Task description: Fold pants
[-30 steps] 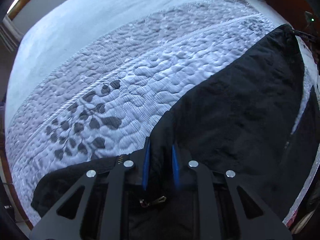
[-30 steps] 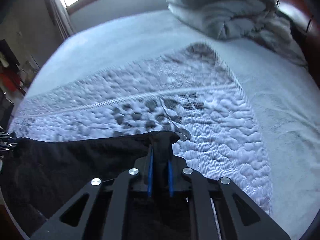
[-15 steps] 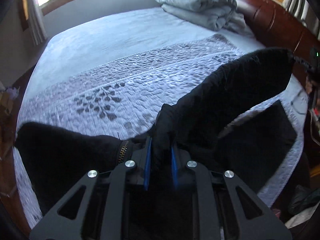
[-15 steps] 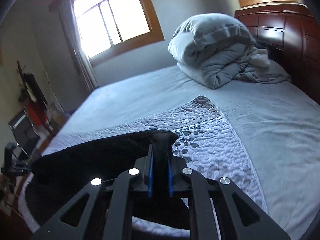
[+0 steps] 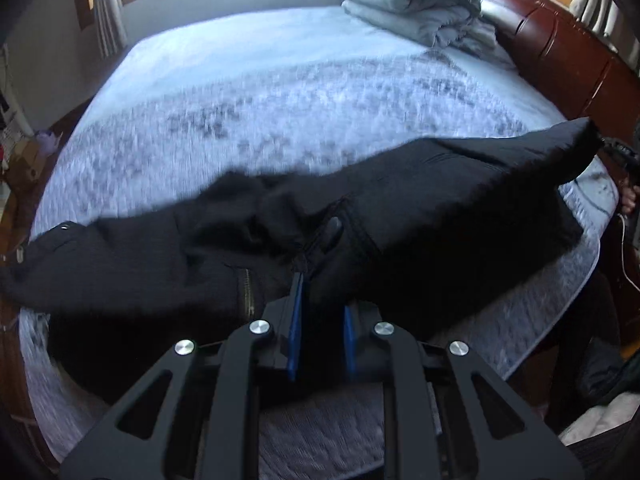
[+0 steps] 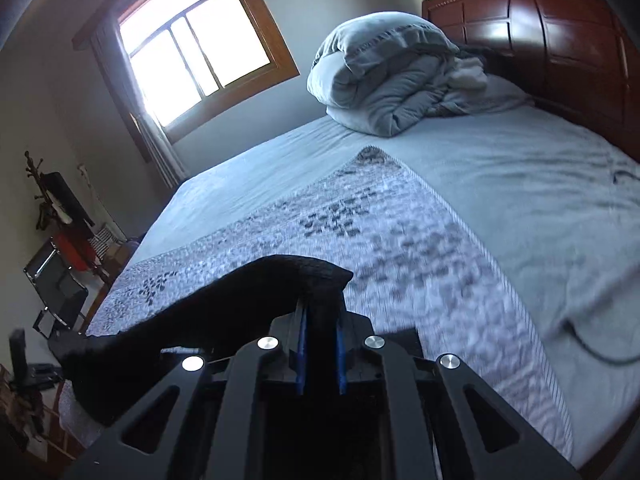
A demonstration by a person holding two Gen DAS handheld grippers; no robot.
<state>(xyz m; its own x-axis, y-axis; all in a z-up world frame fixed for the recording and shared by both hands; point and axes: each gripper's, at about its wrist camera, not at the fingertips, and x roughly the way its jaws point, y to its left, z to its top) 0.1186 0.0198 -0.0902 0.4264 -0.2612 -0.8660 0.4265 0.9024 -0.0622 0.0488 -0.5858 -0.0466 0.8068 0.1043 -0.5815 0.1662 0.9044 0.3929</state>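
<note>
a bedroom in a home. a wide bed (image 6: 500, 184) in a pale blue sheet fills both views, with a quilted leaf-print runner (image 6: 384, 240) laid across it and a grey duvet (image 6: 384, 80) bundled up near the carved dark-wood headboard (image 6: 560, 36). daylight comes through a wood-framed window (image 6: 196, 44) with a curtain beside it. off in the corner stand a coat rack (image 6: 36, 184) and a chair (both small and dim).
</note>
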